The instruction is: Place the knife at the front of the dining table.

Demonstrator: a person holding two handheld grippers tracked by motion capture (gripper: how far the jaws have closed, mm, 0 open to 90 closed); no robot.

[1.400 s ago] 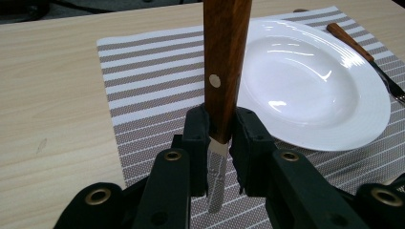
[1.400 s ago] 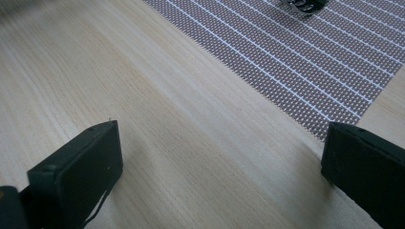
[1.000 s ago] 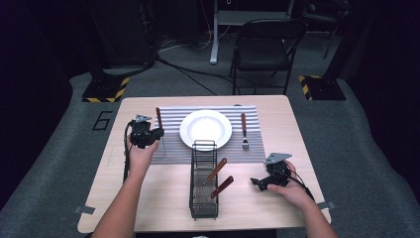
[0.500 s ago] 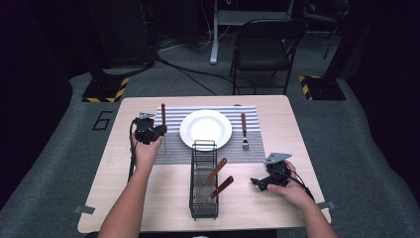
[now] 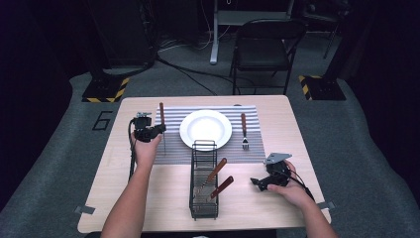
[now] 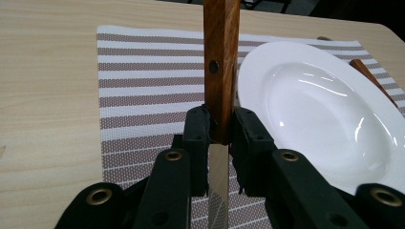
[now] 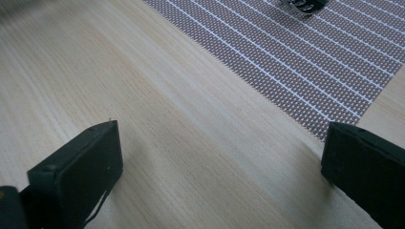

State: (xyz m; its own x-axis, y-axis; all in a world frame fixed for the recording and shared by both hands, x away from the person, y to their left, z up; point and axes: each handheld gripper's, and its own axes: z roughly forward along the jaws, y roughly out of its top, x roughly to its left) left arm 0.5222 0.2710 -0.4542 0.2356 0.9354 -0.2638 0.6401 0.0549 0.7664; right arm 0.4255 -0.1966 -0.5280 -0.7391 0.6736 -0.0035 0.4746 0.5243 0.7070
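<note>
Left gripper [image 5: 159, 130] at centre-left of the high view, jaws pinched tight on a wooden-handled knife [image 6: 219, 71], and in the left gripper view you can see them clamped right where the brown handle meets the steel blade, handle pointing away up the frame, blade running back down between the jaws. It hangs over the left part of the striped placemat [image 5: 171, 144], just beside the white plate [image 5: 205, 129], whose rim sits to the right of the handle in the left gripper view. Whether the knife is touching the mat, I cannot tell. Over at lower right of the high view, the right gripper [image 5: 257, 182] rests low by the bare wooden table [image 7: 157, 143], jaws spread wide with nothing between them, the mat's corner just ahead at upper right of the right gripper view. Now the score: a fork [image 5: 243, 130] already lies on the mat to the right of the plate, so that side looks set. The knife looks about to go down on the left. In the wire rack [image 5: 204, 181] at lower centre, two more wooden-handled utensils [image 5: 218, 178] wait, so by my reckoning this place setting is somewhere around halfway.
</note>
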